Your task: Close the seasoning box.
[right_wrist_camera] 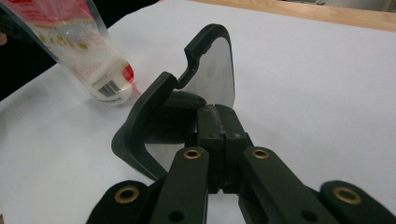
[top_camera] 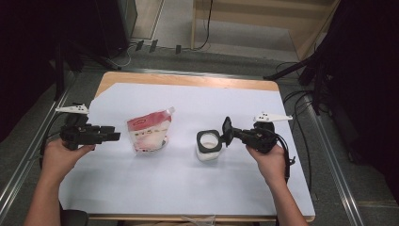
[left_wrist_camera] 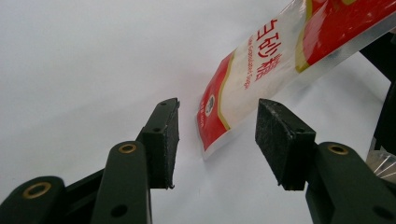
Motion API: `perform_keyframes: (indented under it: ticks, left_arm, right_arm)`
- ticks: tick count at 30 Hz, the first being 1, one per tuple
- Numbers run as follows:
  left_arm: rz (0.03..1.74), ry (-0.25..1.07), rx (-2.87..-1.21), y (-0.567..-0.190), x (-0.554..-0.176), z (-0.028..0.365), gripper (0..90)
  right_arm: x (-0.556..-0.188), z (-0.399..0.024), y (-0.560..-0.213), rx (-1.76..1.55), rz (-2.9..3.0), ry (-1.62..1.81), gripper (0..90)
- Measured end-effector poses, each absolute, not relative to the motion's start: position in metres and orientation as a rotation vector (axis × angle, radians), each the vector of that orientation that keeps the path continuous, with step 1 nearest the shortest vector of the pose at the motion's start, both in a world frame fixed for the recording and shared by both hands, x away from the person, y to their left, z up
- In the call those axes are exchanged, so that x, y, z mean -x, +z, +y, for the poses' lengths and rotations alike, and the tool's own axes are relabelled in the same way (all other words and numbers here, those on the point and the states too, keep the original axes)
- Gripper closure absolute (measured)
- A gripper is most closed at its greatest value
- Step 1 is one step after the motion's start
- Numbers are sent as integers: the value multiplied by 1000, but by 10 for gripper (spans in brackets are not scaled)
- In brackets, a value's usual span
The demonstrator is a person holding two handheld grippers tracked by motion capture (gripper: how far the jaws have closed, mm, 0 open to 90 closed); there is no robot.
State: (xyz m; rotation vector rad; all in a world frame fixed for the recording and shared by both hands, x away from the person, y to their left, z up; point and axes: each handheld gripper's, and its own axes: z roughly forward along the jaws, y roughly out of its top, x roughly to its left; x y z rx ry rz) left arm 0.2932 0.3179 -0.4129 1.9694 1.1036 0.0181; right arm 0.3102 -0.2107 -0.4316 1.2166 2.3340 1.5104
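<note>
High view: sugar pouch stands left of the open white jar on the white sheet. The right gripper seems to hold the jar's hinged lid up.

Left gripper view: the left gripper has its jaws parted, nothing between them, pouch corner just ahead, top cut off. Next, I'd guess: grab it.

Right gripper view: jaws clenched together, lid just beyond; actual contact hard to make out.

The left tongs lie level in the left hand, pointing toward the middle, jaws standing apart with nothing pressed between the pads. The right tongs, level in the right hand, point leftward, jaws pressed together.
</note>
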Motion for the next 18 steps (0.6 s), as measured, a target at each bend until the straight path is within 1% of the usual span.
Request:
perform_keyframes:
  ticks: [18]
  left_arm:
    - [1098, -11, -1986, -417, -297, 312, 497]
  right_arm:
    - [-304, -197, -434, -1174, 2338, 1525, 899]
